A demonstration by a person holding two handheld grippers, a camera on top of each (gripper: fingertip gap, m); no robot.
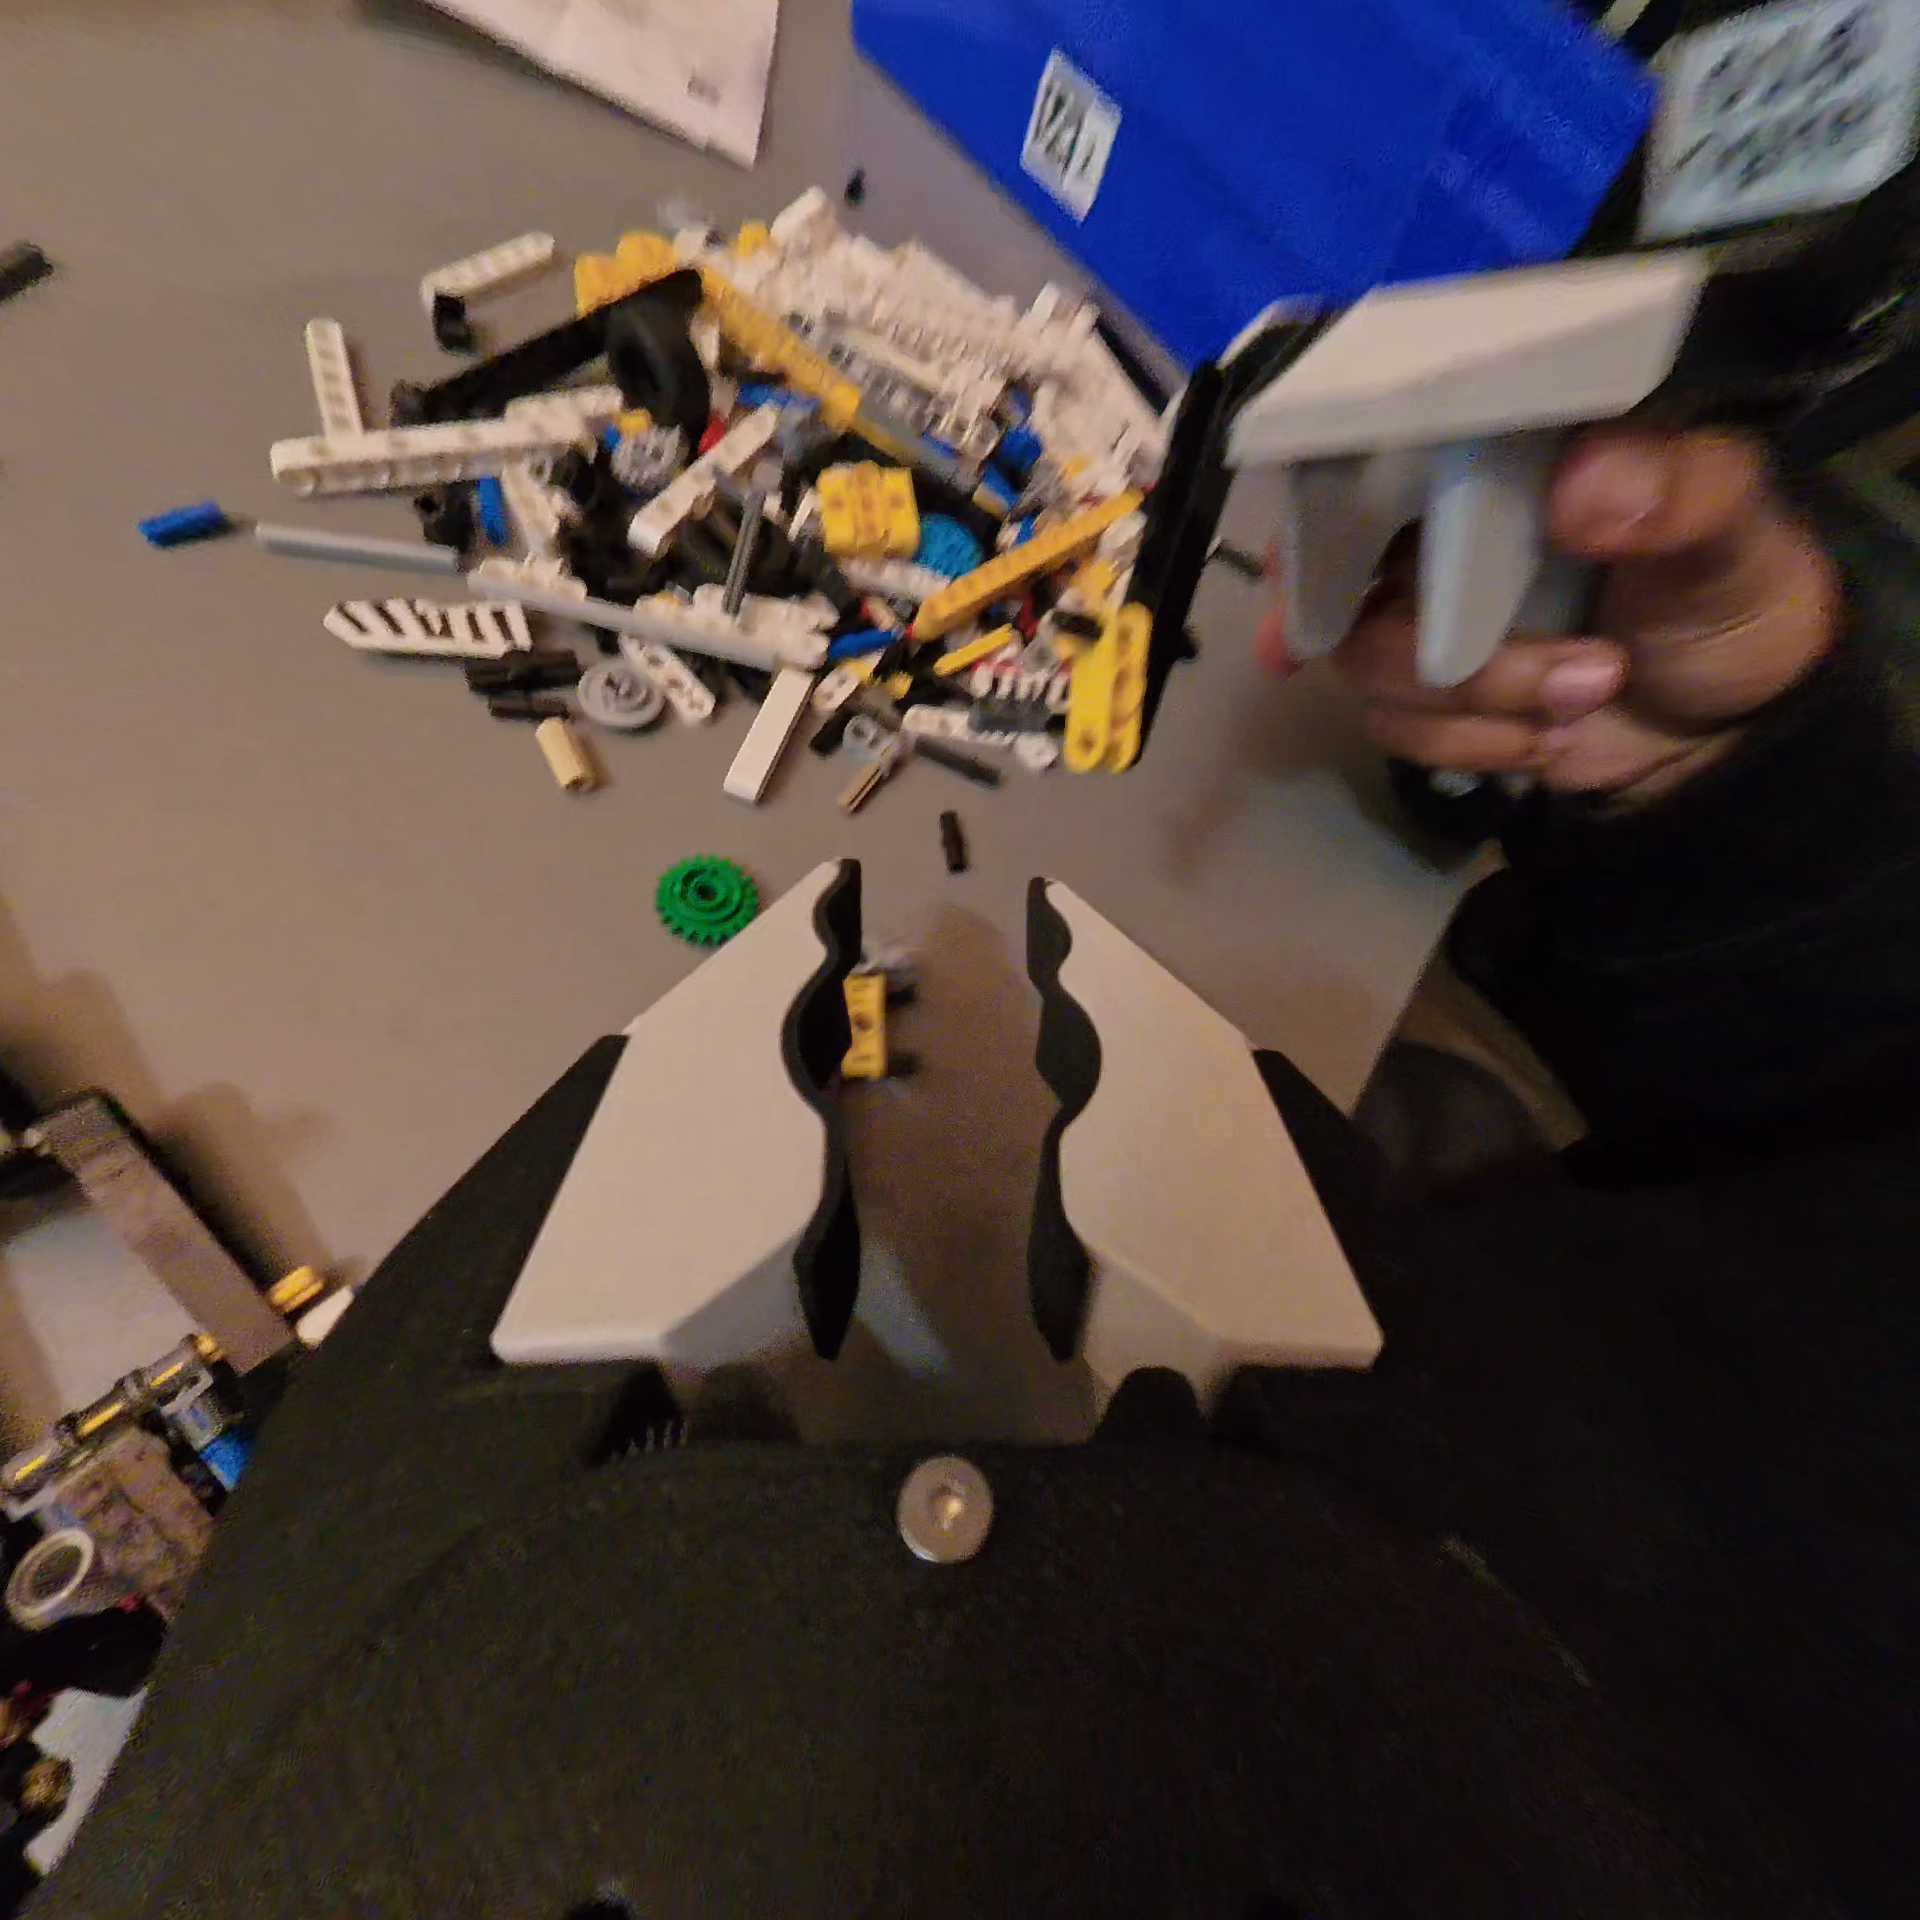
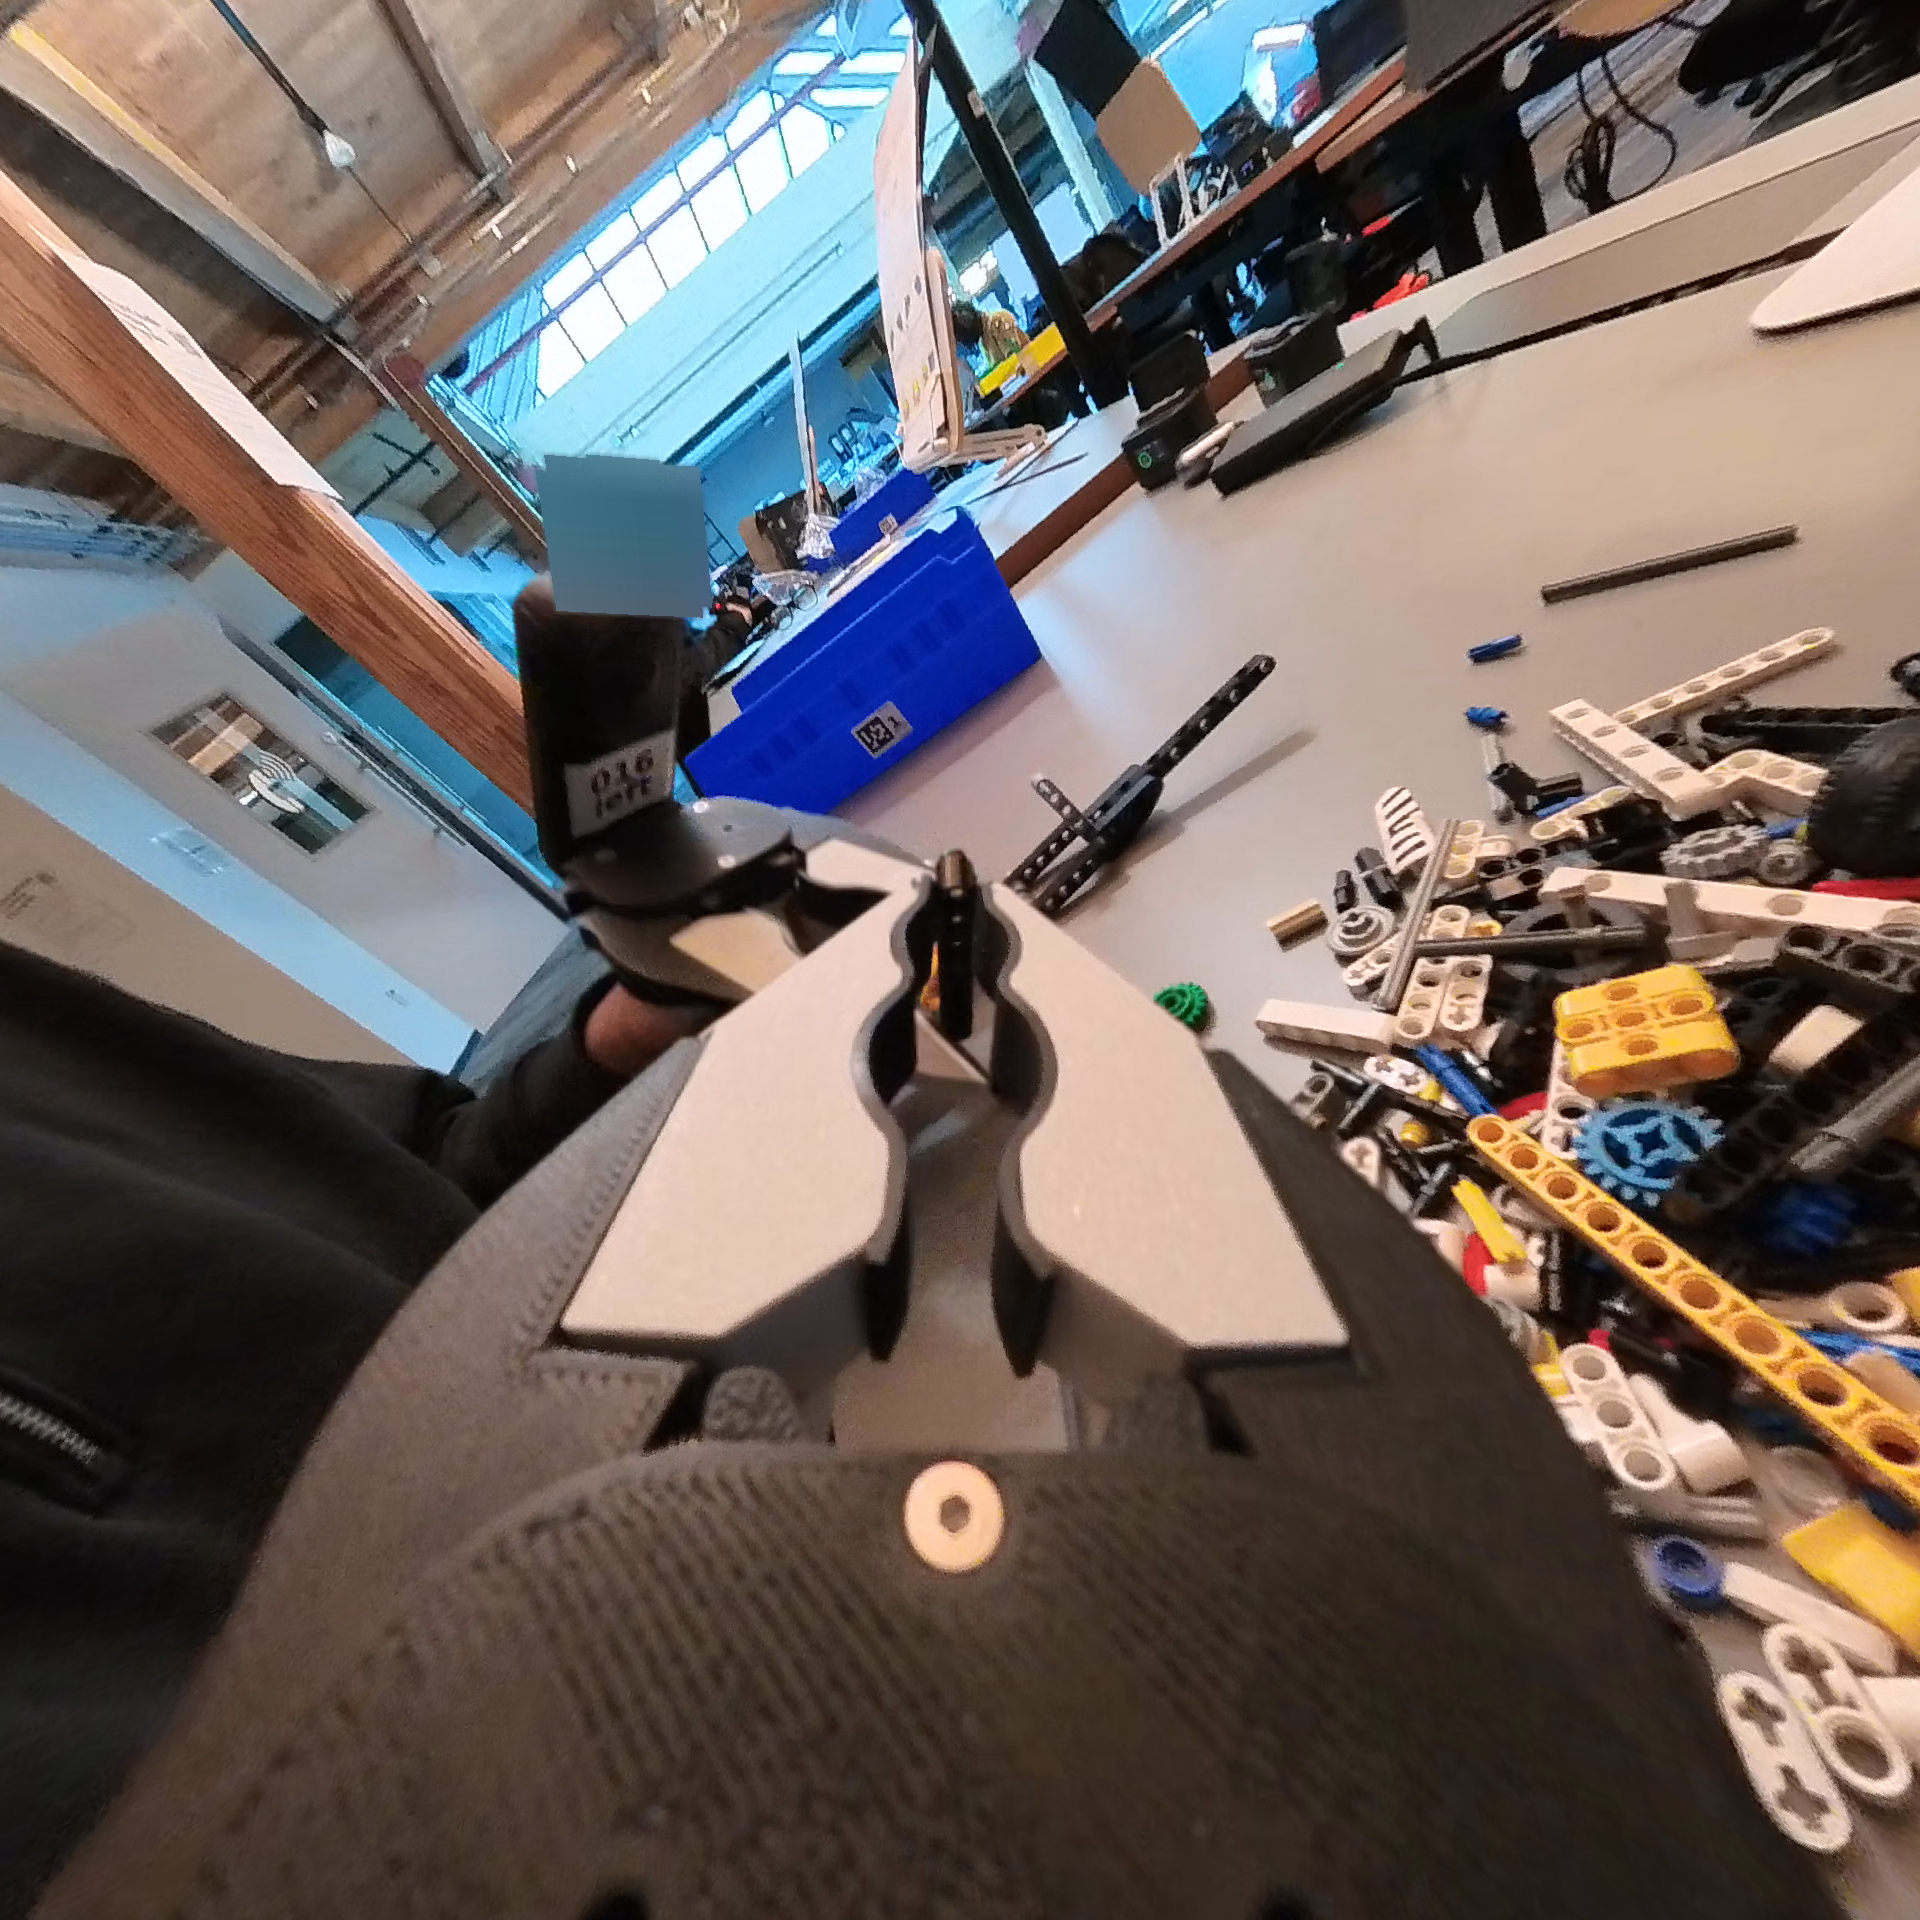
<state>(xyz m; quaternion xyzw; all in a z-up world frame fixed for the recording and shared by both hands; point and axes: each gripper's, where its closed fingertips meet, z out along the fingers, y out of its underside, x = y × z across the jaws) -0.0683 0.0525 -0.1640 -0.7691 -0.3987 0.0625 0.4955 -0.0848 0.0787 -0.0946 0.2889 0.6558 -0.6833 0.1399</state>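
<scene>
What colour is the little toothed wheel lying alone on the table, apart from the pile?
Green; the left wrist view shows it best.

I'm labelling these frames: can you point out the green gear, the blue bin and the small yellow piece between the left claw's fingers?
Green gear point(image 1: 708, 900), left wrist view, its hub.
Blue bin point(image 2: 883, 655), right wrist view, its side wall.
Small yellow piece point(image 1: 863, 1023), left wrist view, its yellow face.
</scene>
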